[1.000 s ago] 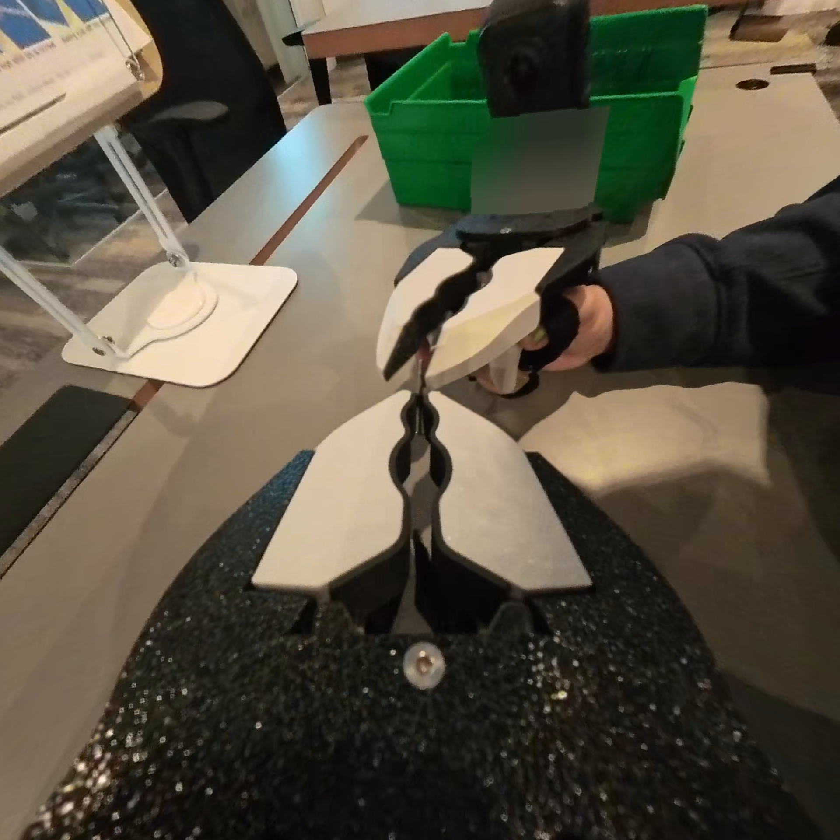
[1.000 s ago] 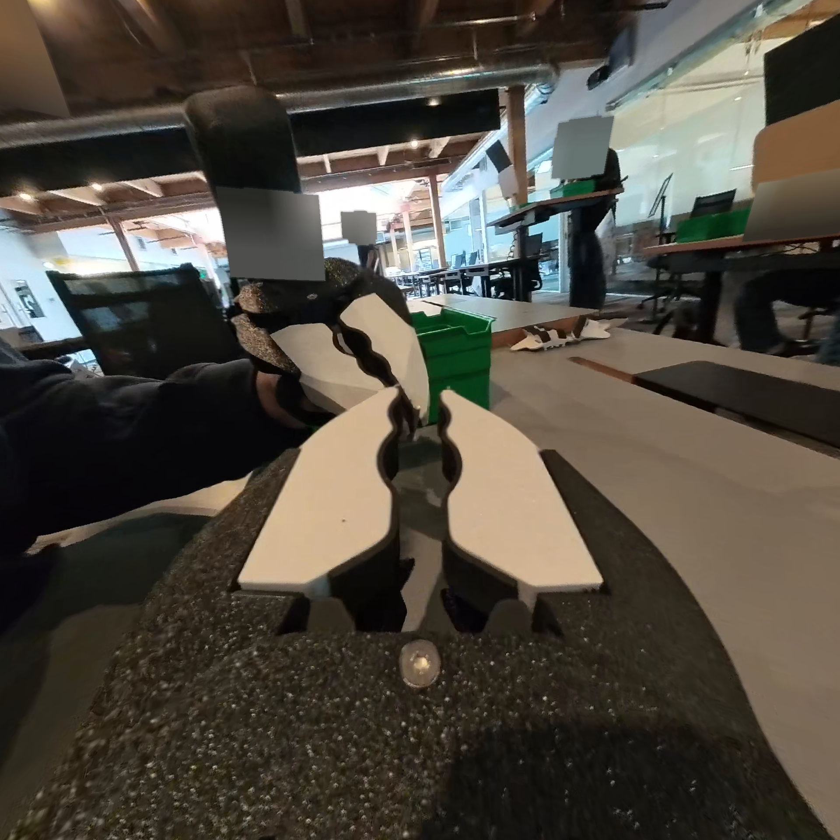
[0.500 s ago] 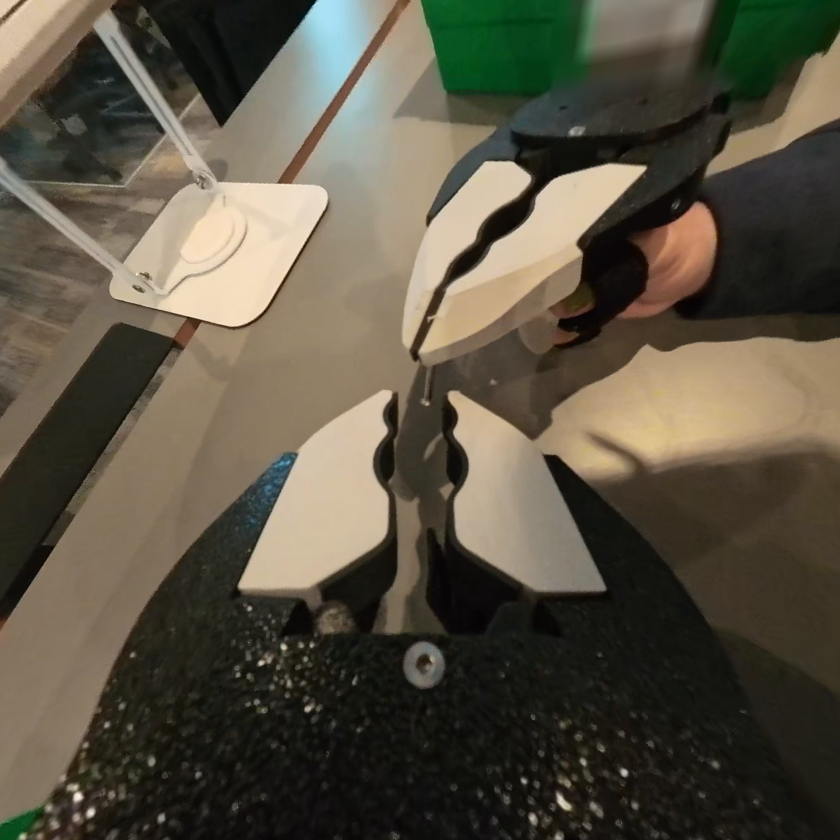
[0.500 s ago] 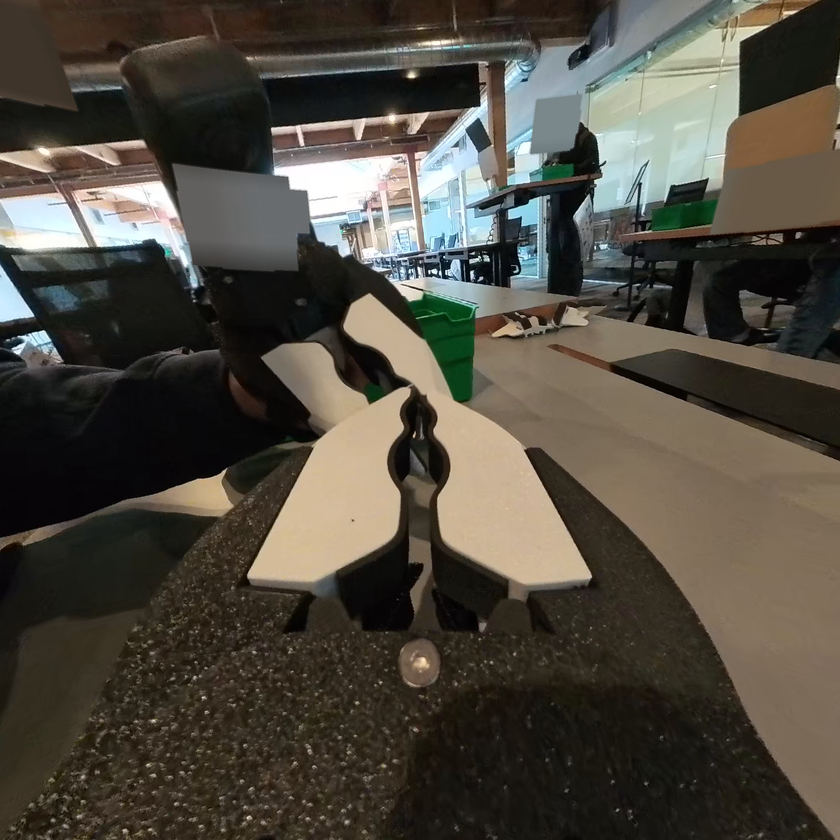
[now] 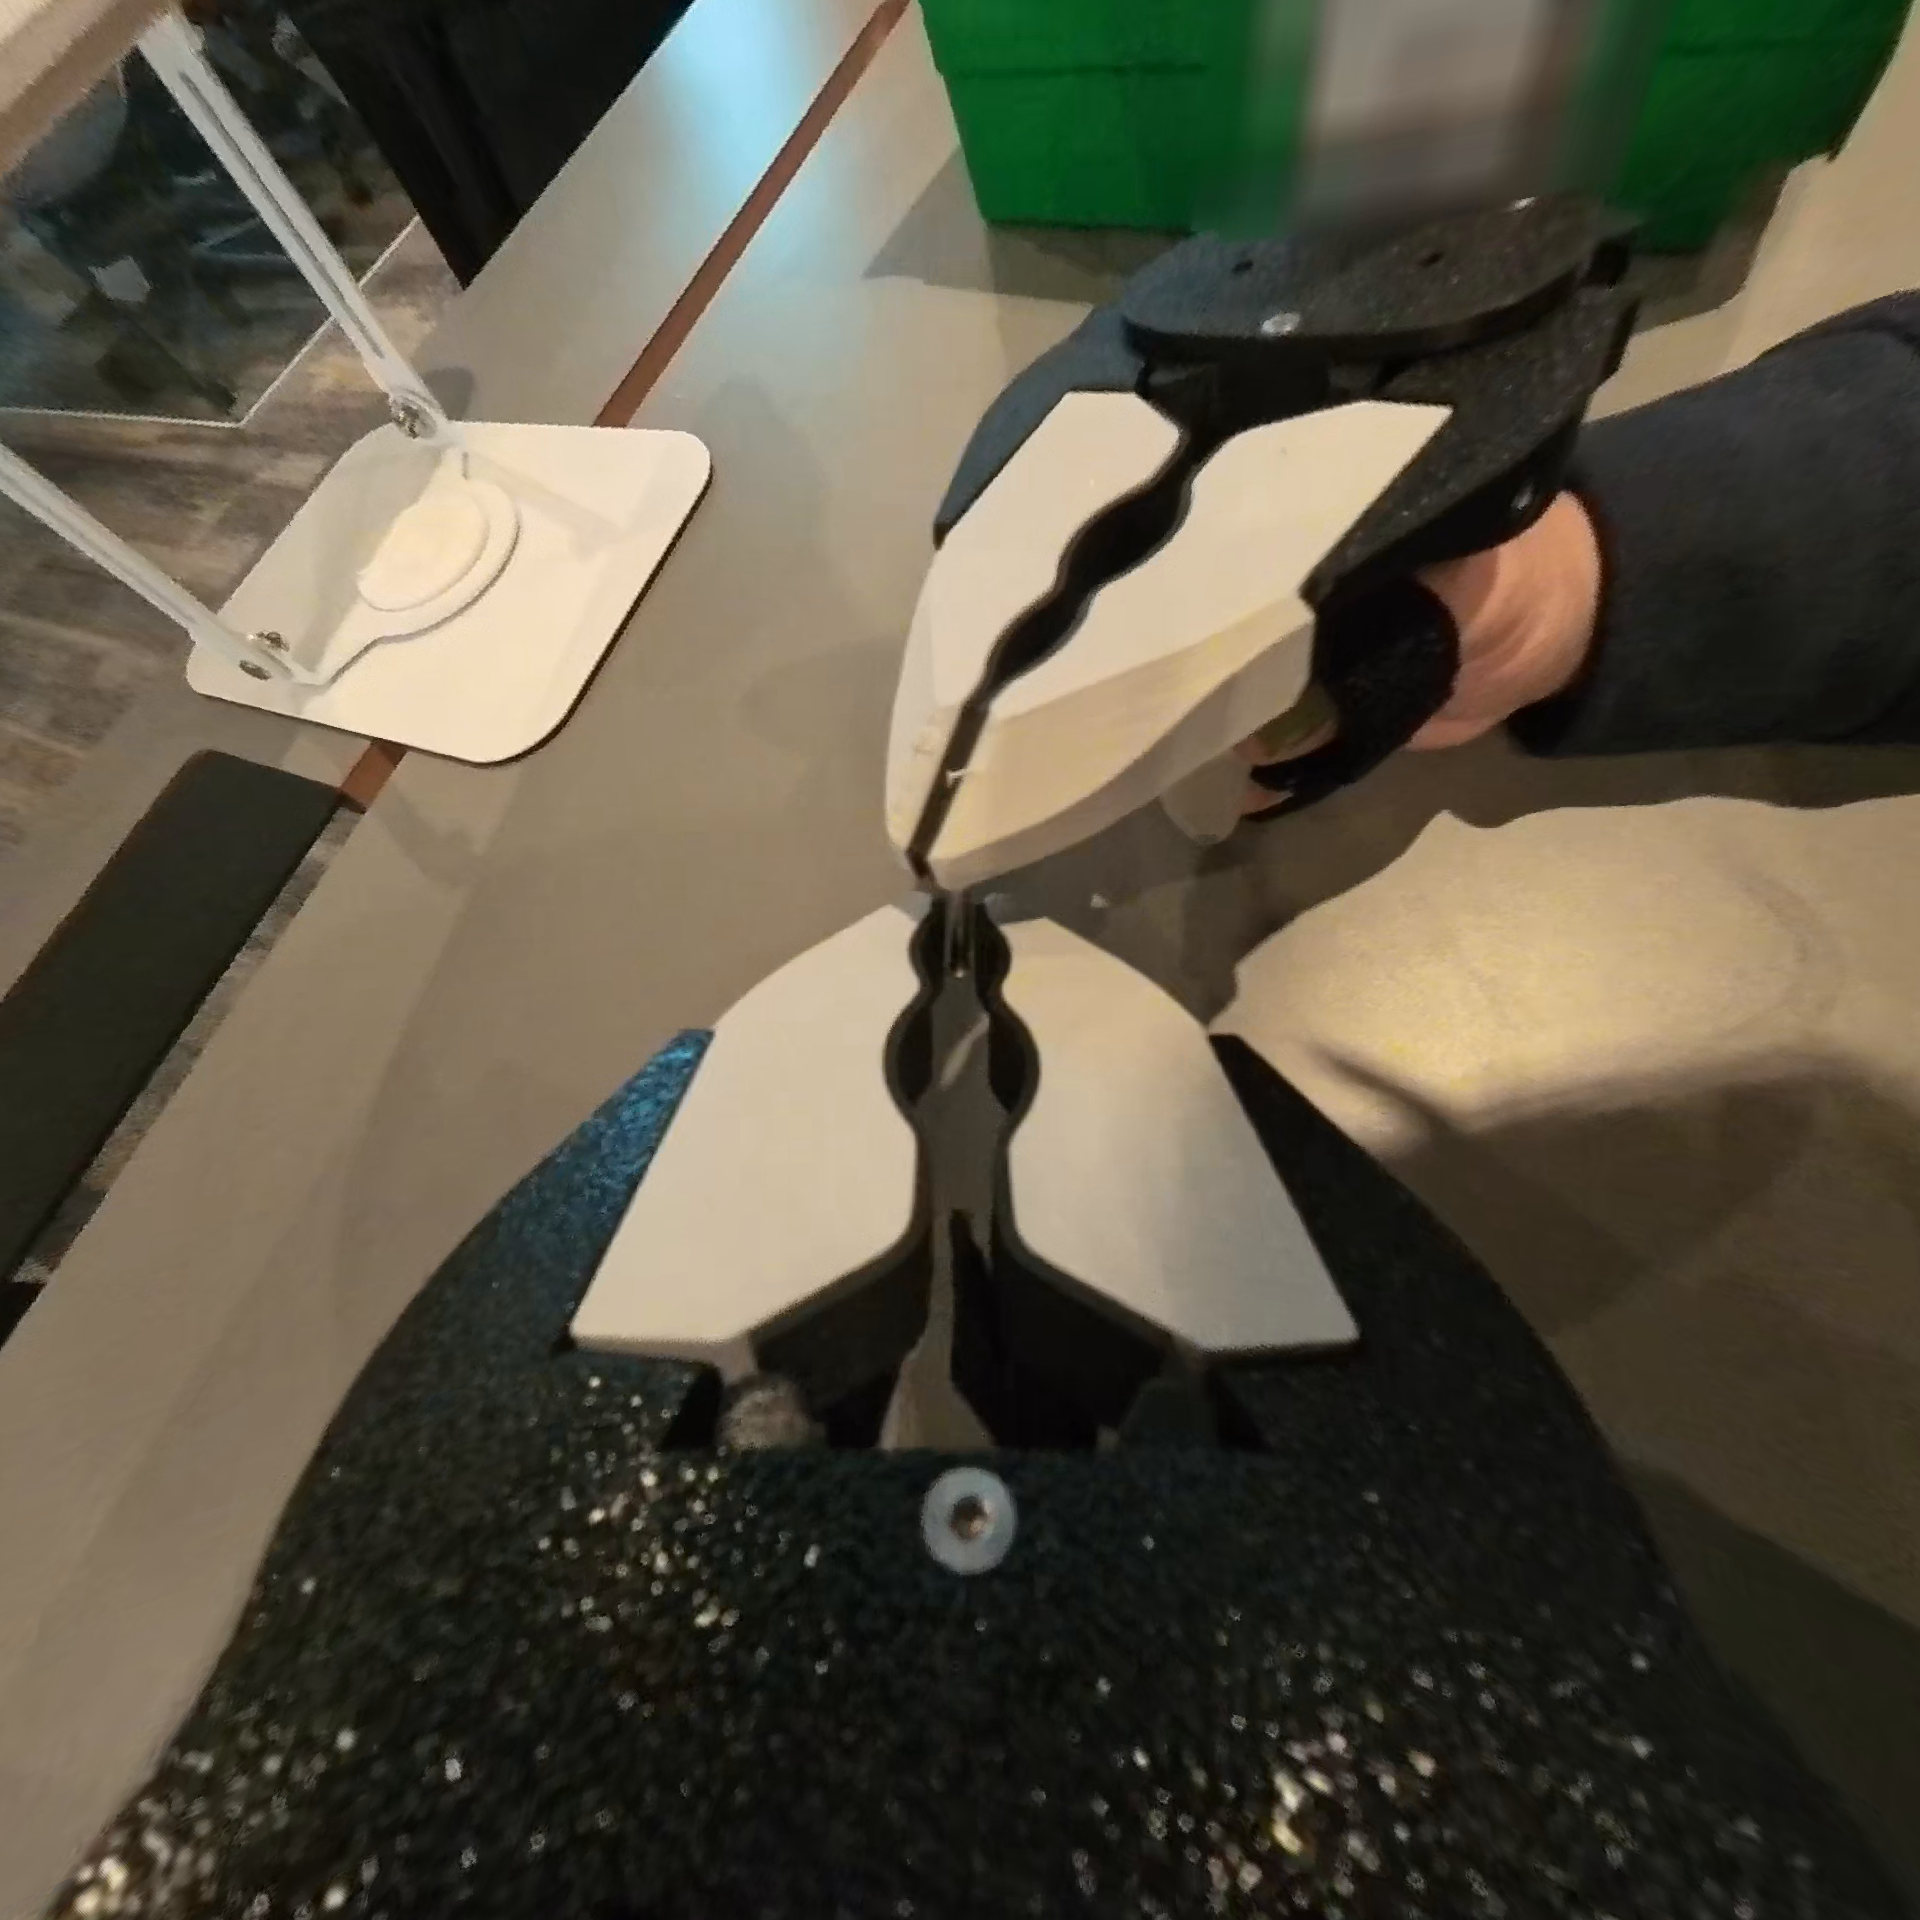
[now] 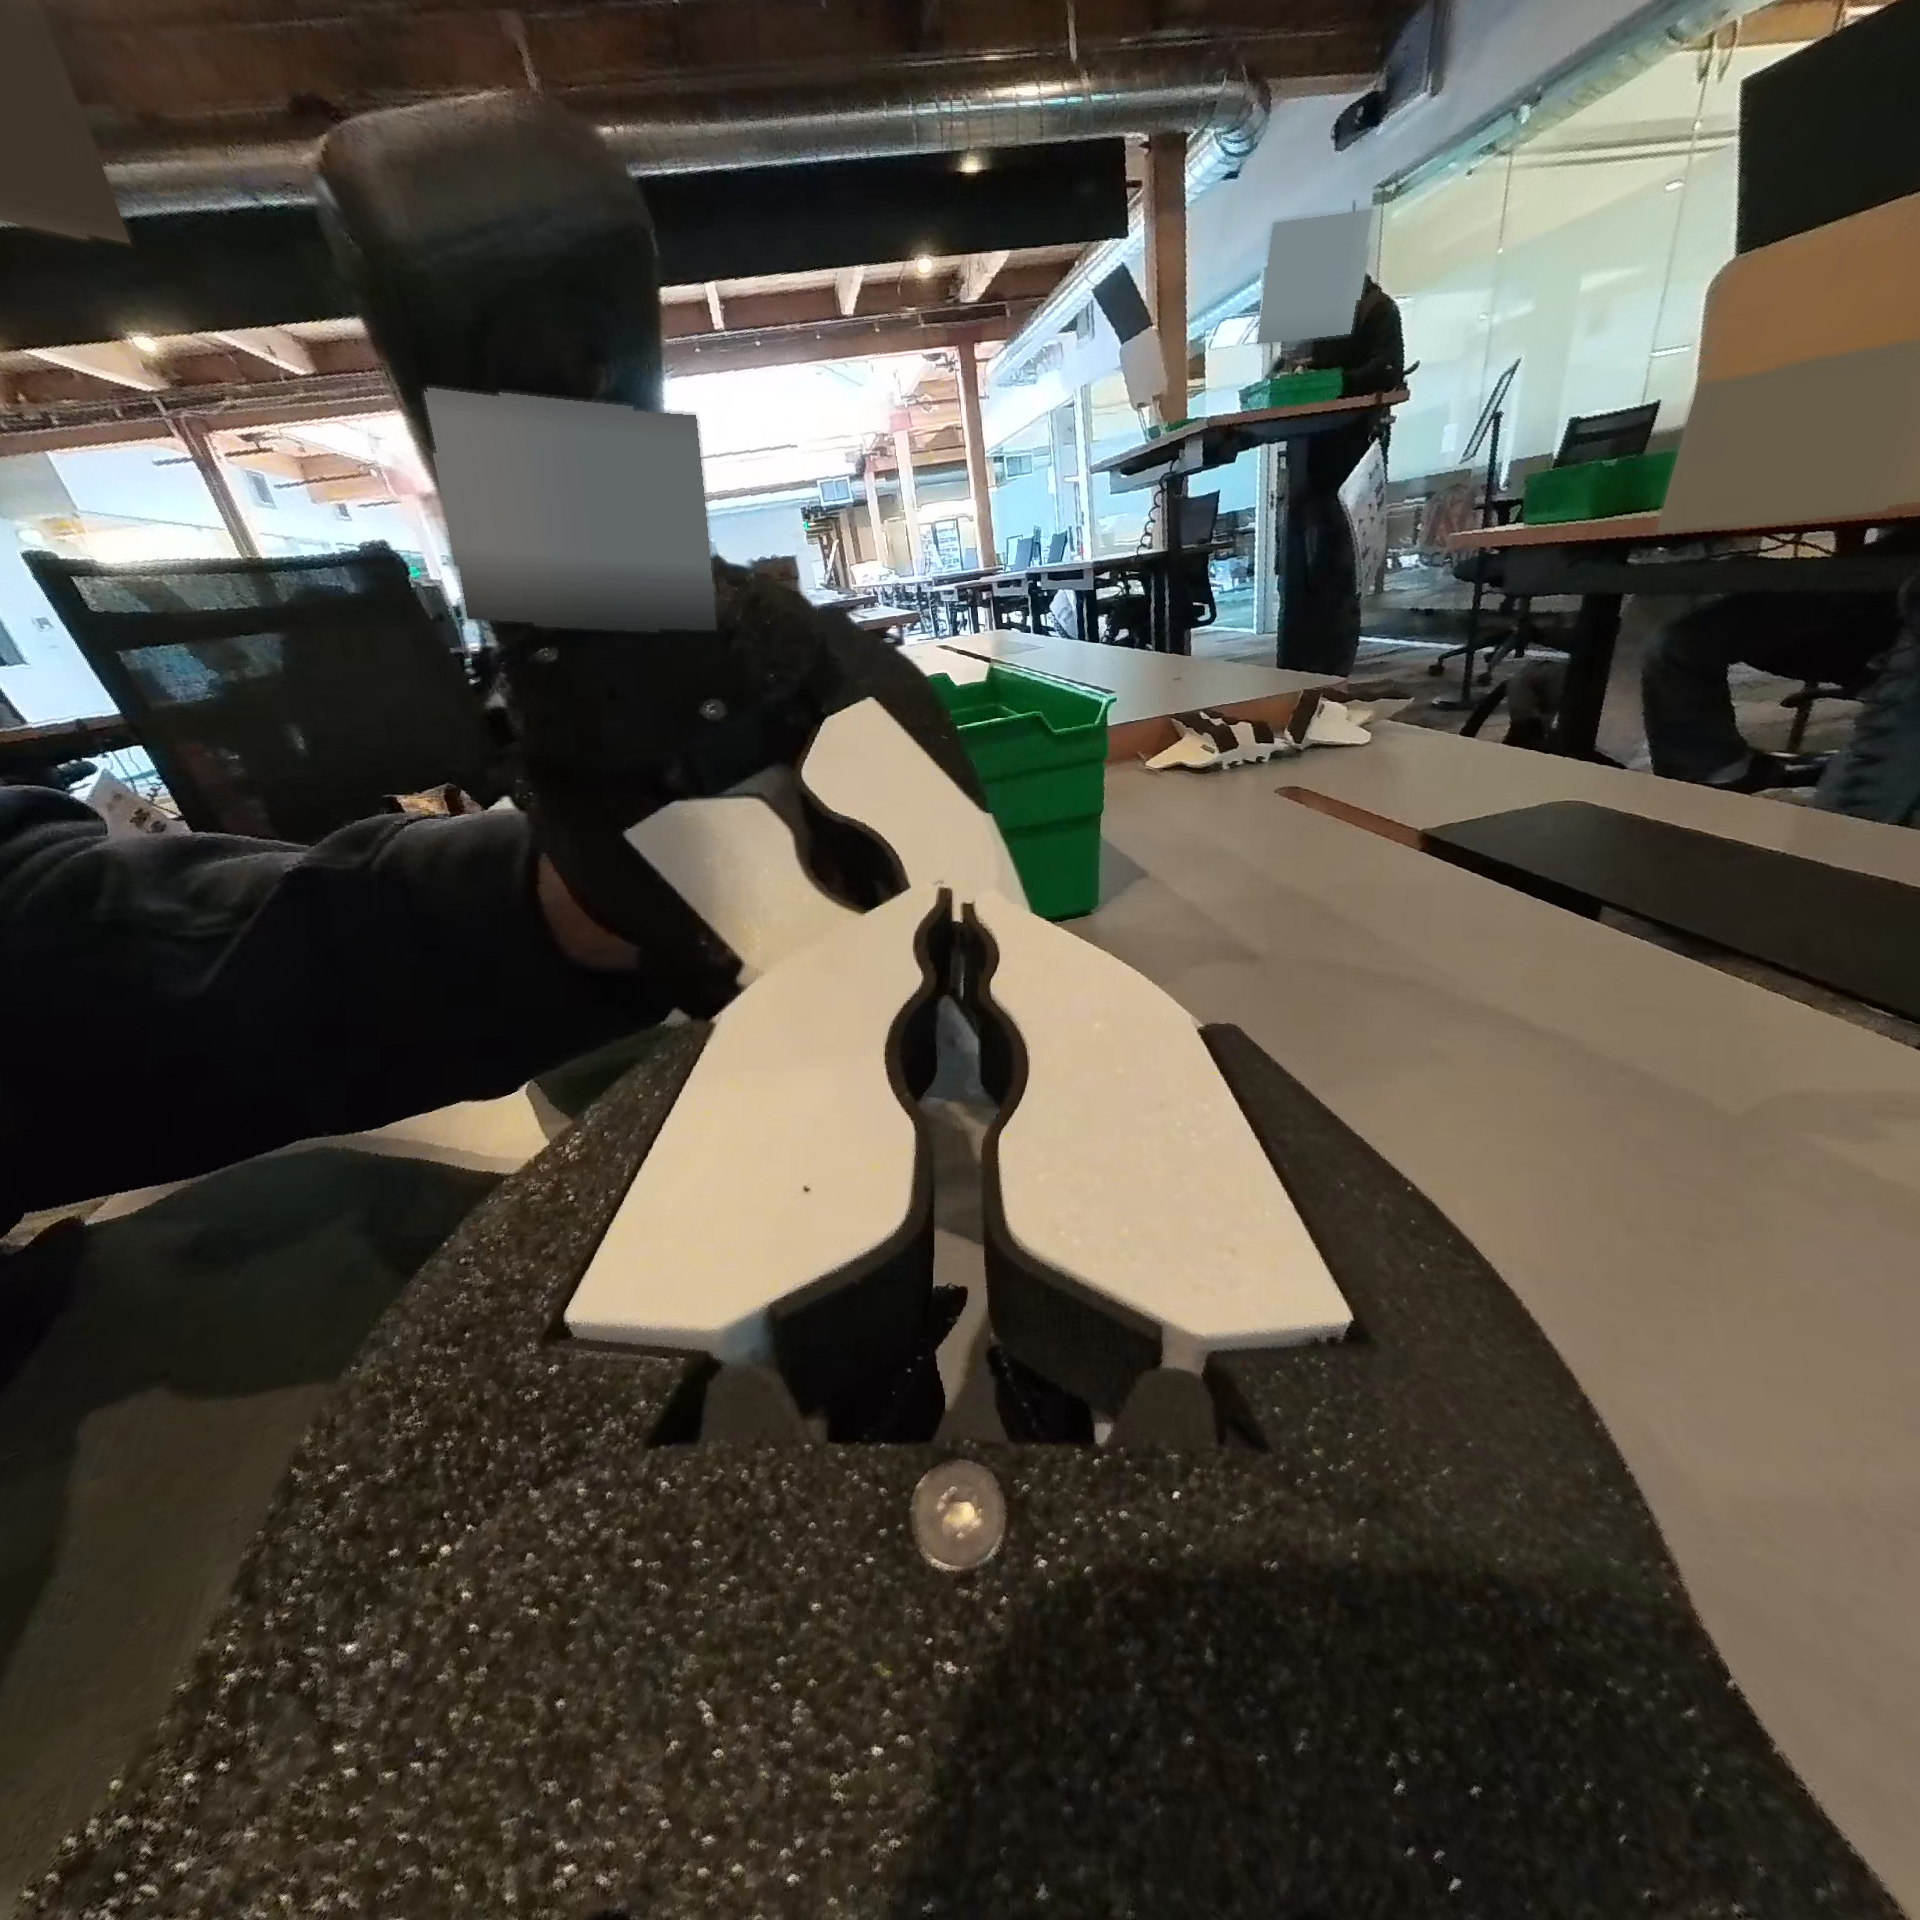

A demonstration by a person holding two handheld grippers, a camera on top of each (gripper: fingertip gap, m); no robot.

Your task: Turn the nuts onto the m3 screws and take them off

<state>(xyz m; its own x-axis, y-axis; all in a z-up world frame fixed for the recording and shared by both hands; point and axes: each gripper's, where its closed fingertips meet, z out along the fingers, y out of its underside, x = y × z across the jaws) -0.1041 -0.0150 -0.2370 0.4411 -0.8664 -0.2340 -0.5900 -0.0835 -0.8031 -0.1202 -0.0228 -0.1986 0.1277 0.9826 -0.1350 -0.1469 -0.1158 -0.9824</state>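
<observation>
In the left wrist view a thin metal screw (image 5: 951, 940) hangs between the two grippers above the grey table (image 5: 582, 935). My right gripper (image 5: 923, 873) comes in from the upper right, tilted down, and is shut on the screw's upper end. My left gripper (image 5: 954, 930) is shut on the screw's lower end. I cannot make out a nut on it. In the right wrist view my right gripper (image 6: 956, 914) has its tips together. The screw is hidden there. The left gripper's white fingers (image 6: 727, 862) reach in from the left behind those tips.
A green bin (image 5: 1091, 104) stands at the back of the table and also shows in the right wrist view (image 6: 1039, 790). A white stand base (image 5: 457, 592) and a black mat (image 5: 135, 935) lie to the left. A hand (image 5: 1507, 644) holds the right gripper. The tips of both grippers are at nearly the same place. The white stand base (image 5: 457, 592) is about 30 cm from my left fingertips.
My left gripper let go of the screw, opened wide, and has come together again on its lower end. My right gripper went from open to shut on the screw and has stayed shut.
</observation>
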